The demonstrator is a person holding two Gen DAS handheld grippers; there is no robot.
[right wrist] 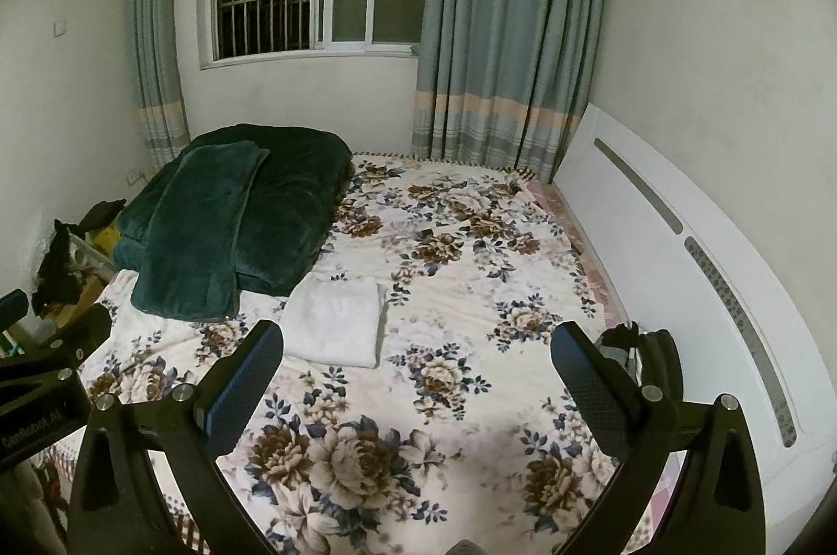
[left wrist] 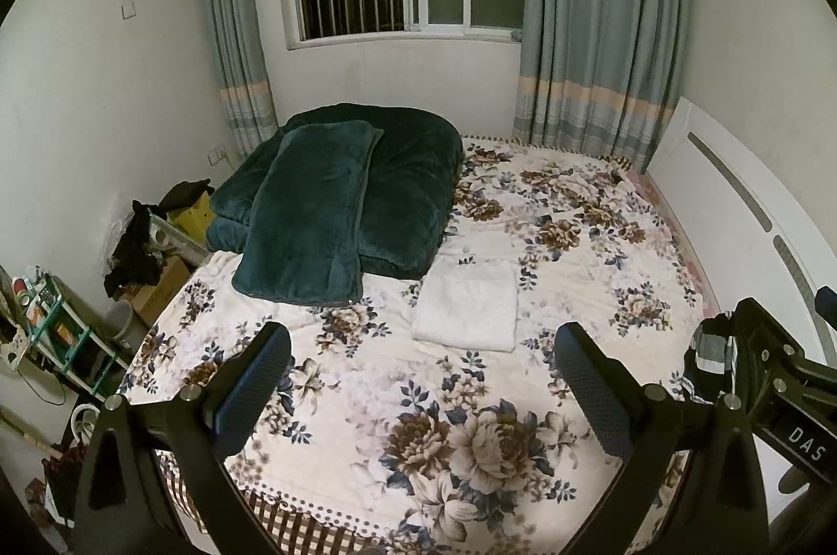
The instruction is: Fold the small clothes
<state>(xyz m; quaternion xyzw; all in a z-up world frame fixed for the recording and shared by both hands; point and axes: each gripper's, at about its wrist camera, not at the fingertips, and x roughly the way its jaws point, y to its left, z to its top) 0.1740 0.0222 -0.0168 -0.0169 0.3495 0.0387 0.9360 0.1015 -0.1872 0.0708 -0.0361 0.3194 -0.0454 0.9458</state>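
Note:
A folded white cloth (left wrist: 467, 304) lies flat on the floral bedspread (left wrist: 575, 241), just in front of the green bedding; it also shows in the right wrist view (right wrist: 335, 319). A dark, partly checked garment (left wrist: 709, 353) lies at the bed's right edge; in the right wrist view it (right wrist: 646, 346) sits just behind my right finger. My left gripper (left wrist: 421, 359) is open and empty, held above the near part of the bed. My right gripper (right wrist: 418, 359) is open and empty, also above the near part of the bed.
A folded dark green blanket with a pillow (left wrist: 335, 199) on top fills the bed's far left. A white headboard (right wrist: 680, 251) runs along the right. Clutter and a shelf (left wrist: 63, 330) stand left of the bed. Window and curtains (left wrist: 601, 32) are behind.

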